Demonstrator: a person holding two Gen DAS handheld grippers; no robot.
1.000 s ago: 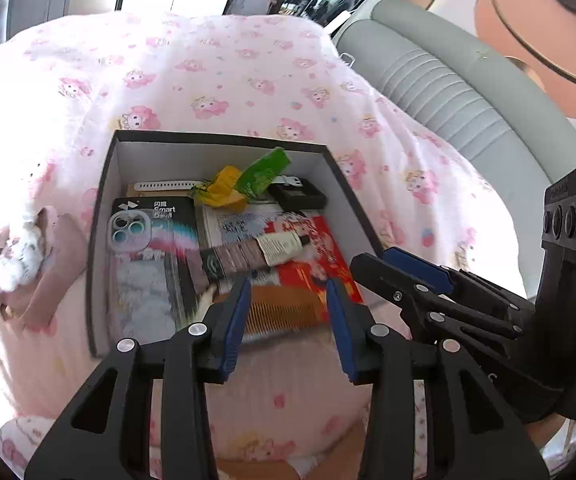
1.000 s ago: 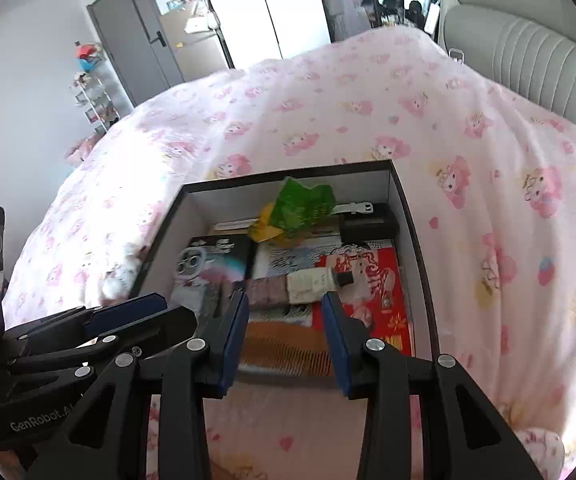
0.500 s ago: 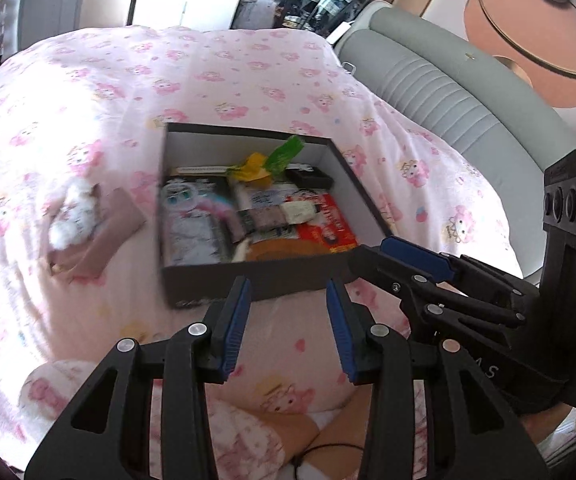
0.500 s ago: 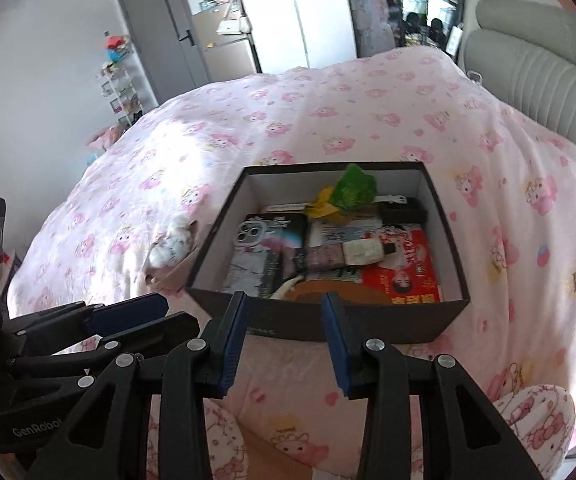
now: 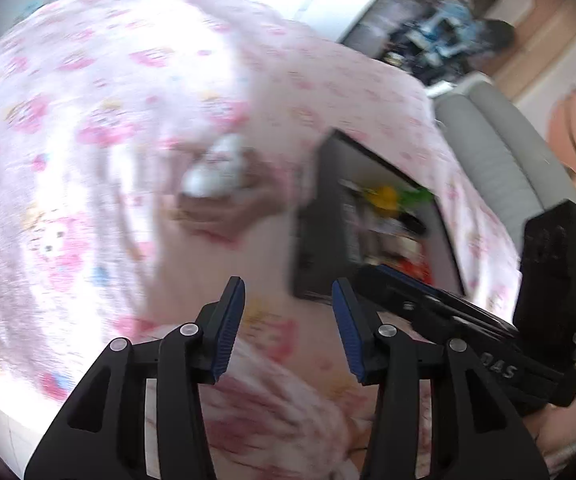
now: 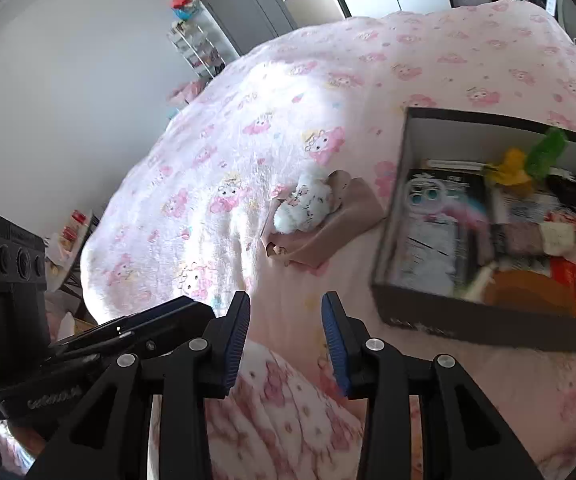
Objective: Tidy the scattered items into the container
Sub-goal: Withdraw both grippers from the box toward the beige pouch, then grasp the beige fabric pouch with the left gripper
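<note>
A white plush toy [image 6: 307,204] lies on a brownish pouch [image 6: 351,208] on the pink bedspread, to the left of the black box [image 6: 467,320]. The box holds a phone-case pack [image 6: 435,208], a comb [image 6: 523,288], a red packet and other small items. My right gripper [image 6: 286,296] is open and empty, short of the pouch. The left wrist view is blurred: the plush toy [image 5: 216,172] sits ahead and slightly left of my left gripper [image 5: 288,282], and the box [image 5: 307,248] is to its right. The left jaws are opening with nothing between them.
The pink printed bedspread [image 6: 288,80] stretches far and left of the toy. A grey padded headboard [image 5: 499,168] runs behind the box. Pink patterned fabric [image 6: 288,400] bunches below both grippers. A shelf rack [image 6: 196,48] and grey doors stand beyond the bed.
Both grippers have pulled back from the box and swung left. The box has slid to the right of both views, and the plush toy and pouch now sit near the middle. The left jaws stand slightly wider.
</note>
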